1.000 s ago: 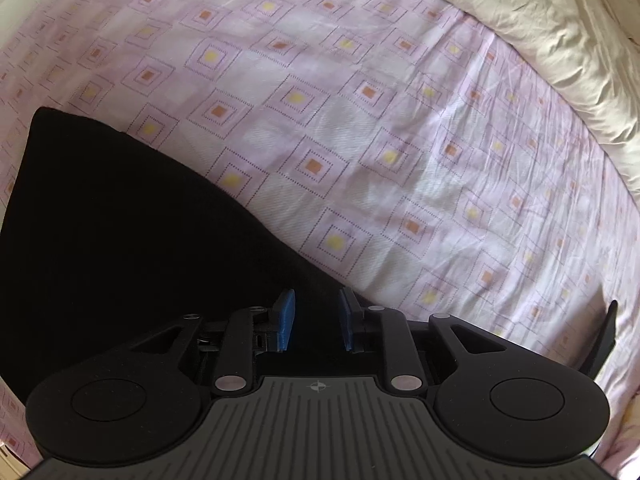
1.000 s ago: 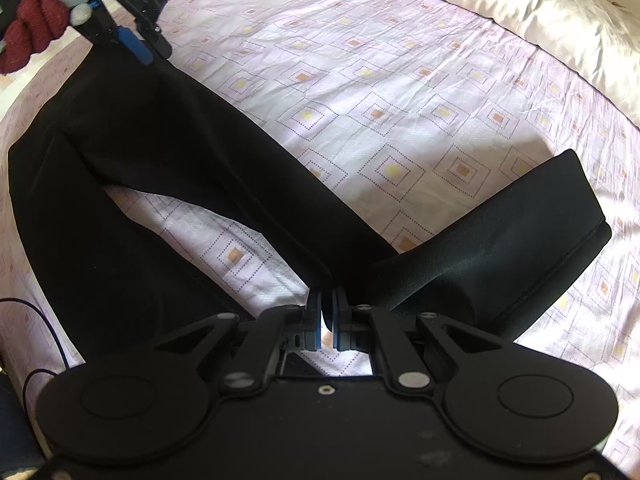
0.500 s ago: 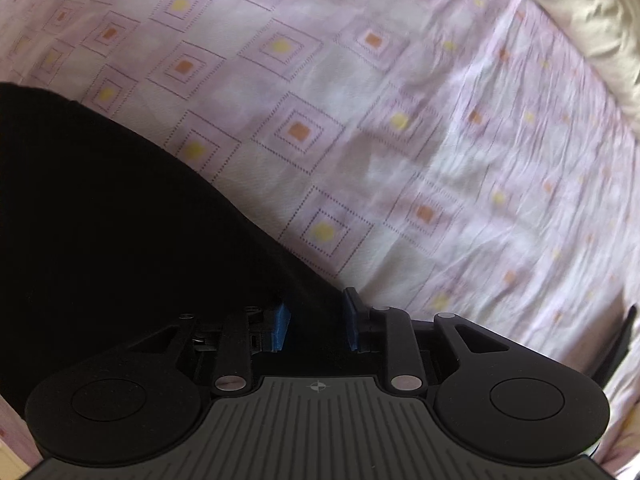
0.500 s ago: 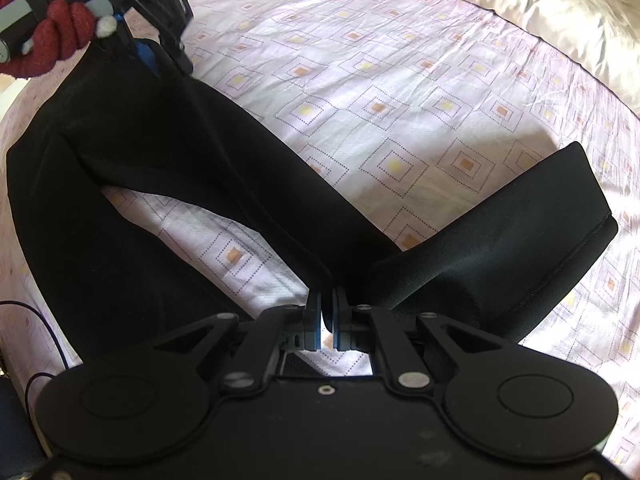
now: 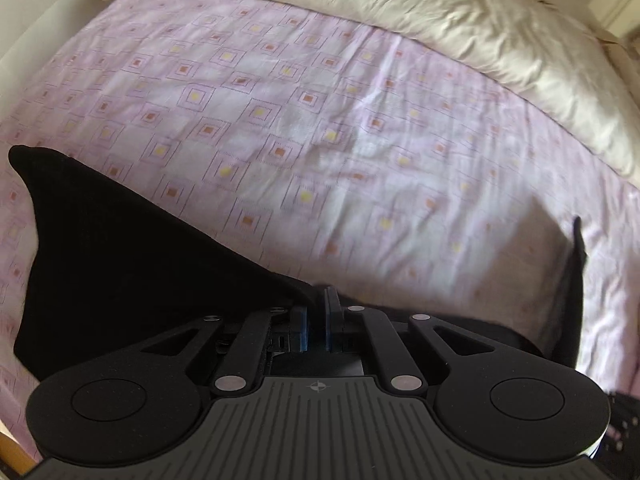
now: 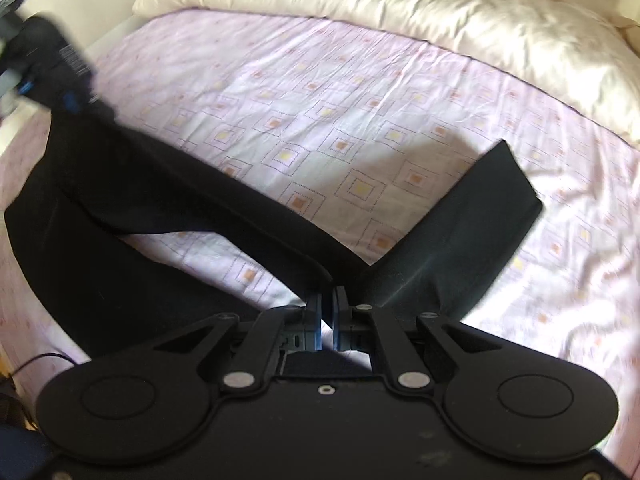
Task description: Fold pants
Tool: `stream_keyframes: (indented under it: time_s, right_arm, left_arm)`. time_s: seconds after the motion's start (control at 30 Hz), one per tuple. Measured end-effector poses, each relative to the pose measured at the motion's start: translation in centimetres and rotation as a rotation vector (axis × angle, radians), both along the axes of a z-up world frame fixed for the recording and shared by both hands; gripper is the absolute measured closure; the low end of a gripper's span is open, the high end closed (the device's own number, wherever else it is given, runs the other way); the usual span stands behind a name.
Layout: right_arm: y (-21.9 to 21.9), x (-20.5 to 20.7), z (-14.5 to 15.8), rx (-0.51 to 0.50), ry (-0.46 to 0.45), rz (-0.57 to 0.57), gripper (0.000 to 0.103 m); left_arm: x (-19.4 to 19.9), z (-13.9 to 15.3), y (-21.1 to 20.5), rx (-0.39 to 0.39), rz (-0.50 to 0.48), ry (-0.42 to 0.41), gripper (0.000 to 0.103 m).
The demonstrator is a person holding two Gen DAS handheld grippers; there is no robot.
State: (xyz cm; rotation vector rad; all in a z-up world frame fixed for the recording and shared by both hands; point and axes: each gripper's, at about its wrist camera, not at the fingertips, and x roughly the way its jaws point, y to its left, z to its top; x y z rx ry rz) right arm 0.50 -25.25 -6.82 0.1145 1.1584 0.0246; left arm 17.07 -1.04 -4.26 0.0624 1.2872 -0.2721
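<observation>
On pink patterned bedsheet [image 6: 360,92], cream duvet [image 6: 440,20] behind: black pants [image 6: 160,200], both jaws pinching fabric.

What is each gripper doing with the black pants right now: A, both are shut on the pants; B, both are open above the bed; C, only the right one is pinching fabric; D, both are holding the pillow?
A: the left gripper is shut on an edge of the pants, and the right gripper pinches them too, lifting fabric off the sheet.
</observation>
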Motion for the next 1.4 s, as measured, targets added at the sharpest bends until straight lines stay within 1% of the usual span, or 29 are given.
stream_keyframes:
  time_s: [0.07, 0.17, 0.33, 0.4, 0.43, 0.47, 0.5, 0.57, 0.6, 0.63, 0.73, 0.87, 0.93, 0.97, 1.1, 1.17, 1.2, 1.3, 1.37, 1.4]
  right_arm:
    - [0.6, -1.3, 0.1, 0.008, 0.011, -0.017, 0.097]
    - [1.7, -3.4, -0.9, 0.017, 0.051, -0.042, 0.097]
    - [3.0, -5.6, -3.5, 0.049, 0.139, -0.103, 0.095]
    - [3.2, -6.0, -3.7, 0.053, 0.164, -0.114, 0.092]
    - [3.2, -6.1, -3.4, 0.057, 0.165, -0.116, 0.088]
    - [3.2, -6.1, -2.9, 0.061, 0.156, -0.116, 0.086]
    - [3.1, -6.2, -2.3, 0.066, 0.139, -0.117, 0.085]
    - [2.8, -5.8, -1.1, 0.078, 0.103, -0.122, 0.077]
    - [2.7, -5.5, -0.5, 0.074, 0.083, -0.130, 0.071]
    - [2.7, -5.1, -0.1, 0.066, 0.066, -0.140, 0.068]
    - [1.7, -3.6, 0.5, 0.030, 0.042, -0.175, 0.068]
    - [0.4, 0.9, -1.1, -0.083, 0.071, -0.227, 0.065]
    - [-0.2, 3.1, -2.3, -0.124, 0.095, -0.250, 0.065]
    - [-0.5, 4.2, -3.0, -0.144, 0.106, -0.263, 0.064]
    - [-1.1, 7.9, -5.7, -0.196, 0.155, -0.299, 0.064]
    - [-1.0, 9.4, -7.2, -0.216, 0.182, -0.309, 0.064]
    - [-0.9, 9.5, -7.6, -0.227, 0.193, -0.313, 0.064]
    - [-0.7, 11.1, -9.2, -0.260, 0.233, -0.293, 0.064]
    - [-0.7, 11.5, -9.2, -0.277, 0.224, -0.278, 0.065]
    - [-0.7, 11.7, -9.1, -0.261, 0.228, -0.266, 0.075]
  left_arm:
    - [-2.4, 0.3, 1.1, -0.005, -0.015, -0.001, 0.096]
    - [-5.4, -0.5, 2.4, 0.002, -0.026, 0.030, 0.096]
    - [-9.0, -3.9, 3.6, 0.074, -0.063, 0.101, 0.096]
    - [-9.9, -5.2, 4.0, 0.095, -0.073, 0.122, 0.096]
    - [-10.2, -5.8, 4.0, 0.106, -0.079, 0.126, 0.096]
    - [-10.3, -6.2, 4.0, 0.113, -0.080, 0.130, 0.096]
    - [-10.5, -6.6, 4.3, 0.113, -0.079, 0.134, 0.096]
    - [-10.5, -7.1, 4.6, 0.106, -0.067, 0.144, 0.096]
    - [-10.3, -7.2, 4.6, 0.100, -0.059, 0.150, 0.096]
    - [-10.2, -7.3, 4.8, 0.093, -0.053, 0.155, 0.096]
    - [-10.0, -7.3, 4.6, 0.094, -0.058, 0.157, 0.096]
    - [-9.5, -7.8, 4.4, 0.097, -0.055, 0.181, 0.096]
    - [-9.1, -8.1, 4.2, 0.099, -0.049, 0.194, 0.096]
    - [-9.5, -8.1, 4.2, 0.098, -0.047, 0.199, 0.096]
    - [-9.2, -8.5, 4.4, 0.105, -0.042, 0.225, 0.096]
    - [-8.9, -8.6, 4.4, 0.107, -0.040, 0.234, 0.096]
    - [-8.8, -8.6, 4.4, 0.108, -0.040, 0.236, 0.096]
    - [-8.6, -8.7, 4.4, 0.109, -0.039, 0.238, 0.096]
    - [-8.7, -8.5, 4.6, 0.105, -0.032, 0.235, 0.096]
    - [-8.7, -8.3, 4.7, 0.102, -0.029, 0.231, 0.096]
